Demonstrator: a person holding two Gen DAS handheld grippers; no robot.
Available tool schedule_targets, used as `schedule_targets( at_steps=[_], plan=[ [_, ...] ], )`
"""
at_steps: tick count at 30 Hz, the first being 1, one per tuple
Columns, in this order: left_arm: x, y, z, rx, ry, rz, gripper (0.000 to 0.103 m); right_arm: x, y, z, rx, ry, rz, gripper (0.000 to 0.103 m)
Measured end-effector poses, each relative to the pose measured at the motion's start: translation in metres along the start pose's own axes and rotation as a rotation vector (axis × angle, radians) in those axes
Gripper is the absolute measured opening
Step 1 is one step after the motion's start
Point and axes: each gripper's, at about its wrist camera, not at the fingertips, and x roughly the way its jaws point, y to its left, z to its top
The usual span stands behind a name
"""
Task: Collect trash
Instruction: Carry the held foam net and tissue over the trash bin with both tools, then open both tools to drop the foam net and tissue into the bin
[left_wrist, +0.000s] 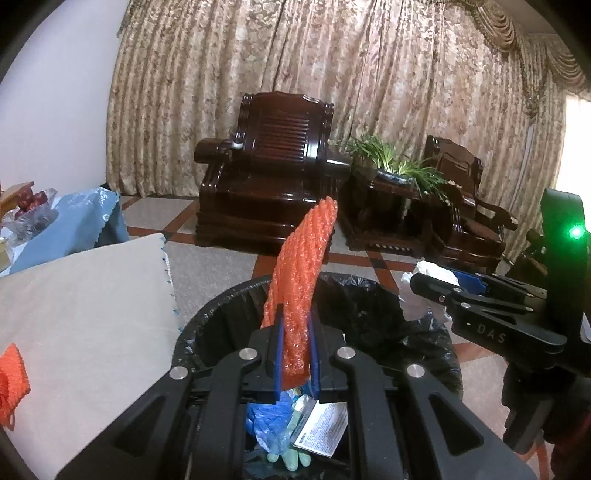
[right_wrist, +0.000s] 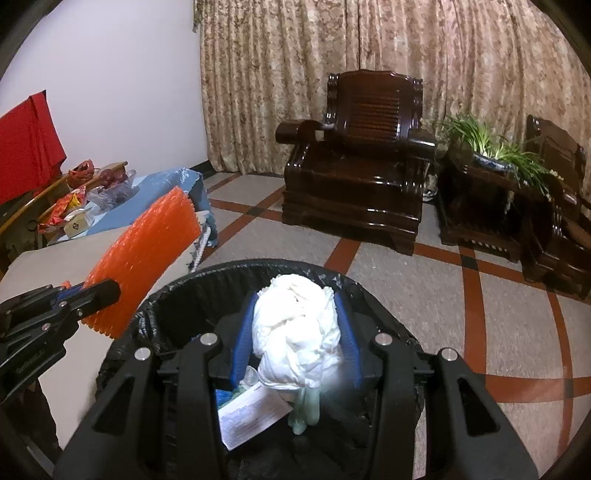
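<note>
My left gripper (left_wrist: 294, 354) is shut on an orange foam net sleeve (left_wrist: 301, 280), held over the black-lined trash bin (left_wrist: 369, 295). The sleeve also shows in the right wrist view (right_wrist: 147, 258). My right gripper (right_wrist: 295, 332) is shut on a crumpled white tissue wad (right_wrist: 299, 336), held over the same bin (right_wrist: 229, 280). In the left wrist view it (left_wrist: 428, 288) hangs at the bin's right rim. The bin holds a blue bag (left_wrist: 266, 421), a printed paper (right_wrist: 251, 413) and pale green gloves (right_wrist: 304, 410).
A beige-covered table (left_wrist: 92, 314) stands left of the bin, with another orange net piece (left_wrist: 13, 380) on it. A blue-covered table with clutter (right_wrist: 110, 199) is behind. Dark wooden armchairs (right_wrist: 362, 166) and a potted plant (left_wrist: 395, 166) stand across the tiled floor.
</note>
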Motion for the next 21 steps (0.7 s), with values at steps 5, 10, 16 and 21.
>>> schedule_targets(
  at_steps=[5,10,16,21],
  plan=[
    [0.008,0.003,-0.003,-0.019,0.026,-0.016,0.019,0.009,0.0,-0.007,-0.005,0.022,-0.028,0.056],
    [-0.002,0.016,-0.004,-0.046,0.012,-0.002,0.058,0.006,0.001,-0.011,-0.002,0.011,-0.051,0.09],
    [-0.027,0.039,-0.008,-0.082,-0.013,0.073,0.085,-0.001,0.009,-0.007,0.02,-0.002,-0.016,0.097],
    [-0.061,0.063,-0.014,-0.104,-0.047,0.164,0.097,-0.009,0.033,-0.002,0.012,-0.02,0.042,0.098]
  ],
)
